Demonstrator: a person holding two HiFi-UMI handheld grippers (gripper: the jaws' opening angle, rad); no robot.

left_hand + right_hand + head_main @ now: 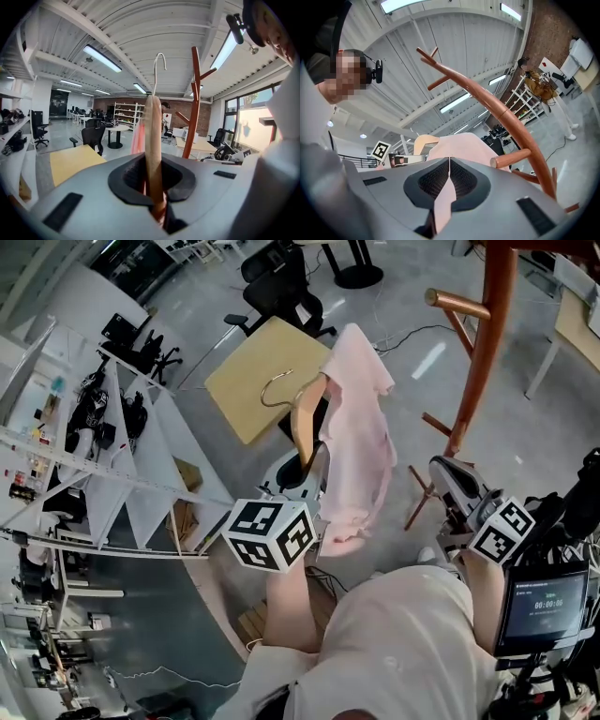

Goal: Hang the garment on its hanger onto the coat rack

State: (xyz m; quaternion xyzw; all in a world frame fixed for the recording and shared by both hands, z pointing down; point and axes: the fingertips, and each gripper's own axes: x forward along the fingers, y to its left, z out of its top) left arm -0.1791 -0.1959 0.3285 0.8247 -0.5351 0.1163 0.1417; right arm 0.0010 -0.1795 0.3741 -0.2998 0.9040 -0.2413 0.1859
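A pale pink garment (358,442) hangs on a wooden hanger (306,418) with a metal hook (275,388). My left gripper (307,468) is shut on the hanger's wooden body (153,140), with the hook (157,70) standing upright above it. My right gripper (442,476) sits lower right of the garment, shut on a strip of the pink fabric (444,199). The reddish-brown coat rack (489,329) rises at the right, with a peg (455,304) pointing left. In the right gripper view the rack (497,108) curves overhead beside the garment (459,147).
A yellow-topped table (262,371) and a black office chair (281,287) stand behind the hanger. White shelving (94,456) fills the left side. The rack's splayed legs (420,498) reach between the garment and my right gripper. A small screen (548,601) is at lower right.
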